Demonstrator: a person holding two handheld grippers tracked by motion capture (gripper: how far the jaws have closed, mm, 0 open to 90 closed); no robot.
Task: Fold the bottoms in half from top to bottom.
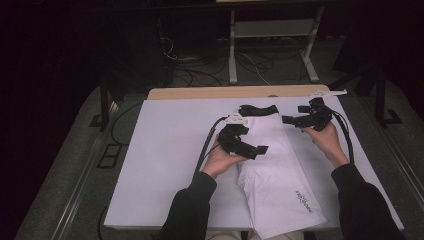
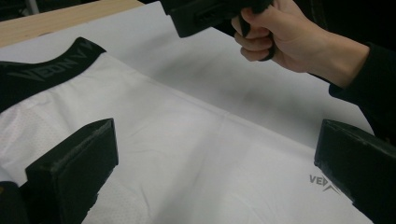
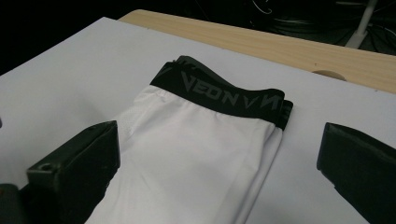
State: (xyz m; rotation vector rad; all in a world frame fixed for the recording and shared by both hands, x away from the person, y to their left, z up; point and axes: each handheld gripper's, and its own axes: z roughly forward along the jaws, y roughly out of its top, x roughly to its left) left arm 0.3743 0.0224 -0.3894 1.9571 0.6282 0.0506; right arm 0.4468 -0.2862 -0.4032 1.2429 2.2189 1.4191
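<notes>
Both tools are hovering wide open over the folded white shorts.

The shorts (image 1: 272, 160) are lying lengthwise from top centre to bottom; left tool (image 1: 245, 145) is nearer than right tool (image 1: 302, 120).

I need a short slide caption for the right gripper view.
Open right gripper above folded white shorts with black waistband.

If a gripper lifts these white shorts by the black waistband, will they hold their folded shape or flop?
The white shorts look like thin, creased fabric lying flat, so they would probably droop and unfold. The black waistband looks thicker, likely a firmer grip. Pushed, the cloth may bunch on the white table cover rather than slide.
</notes>
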